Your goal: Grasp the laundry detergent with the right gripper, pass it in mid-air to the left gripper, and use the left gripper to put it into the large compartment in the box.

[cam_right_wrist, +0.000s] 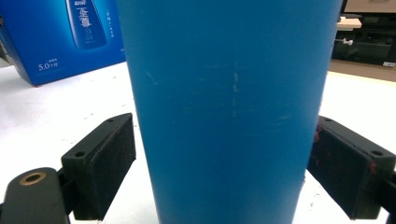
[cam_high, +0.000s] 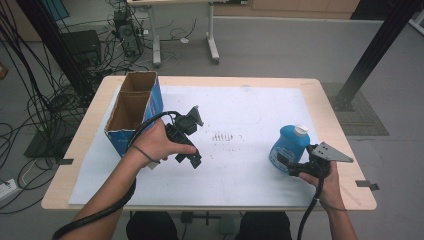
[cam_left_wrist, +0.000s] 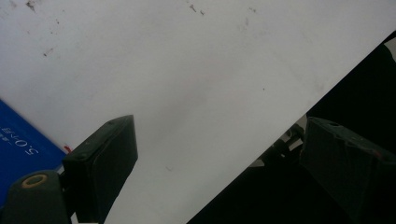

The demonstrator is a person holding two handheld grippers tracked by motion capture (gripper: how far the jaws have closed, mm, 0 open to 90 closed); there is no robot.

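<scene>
The blue bottle (cam_high: 290,146) stands on the white sheet (cam_high: 240,165) at the right, between the spread jaws of the right gripper (cam_high: 286,164), not pinched. The left gripper (cam_high: 192,159), near the blue box (cam_high: 134,114), is spread wide and empty.

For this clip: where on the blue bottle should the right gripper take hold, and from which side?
Grip the blue bottle on its straight, smooth body, below the white cap, coming in level from the person's side. It stands upright, and the right gripper already straddles the body, with a gap at the left pad, so the jaws probably only need closing. The narrower capped top offers less surface.
</scene>
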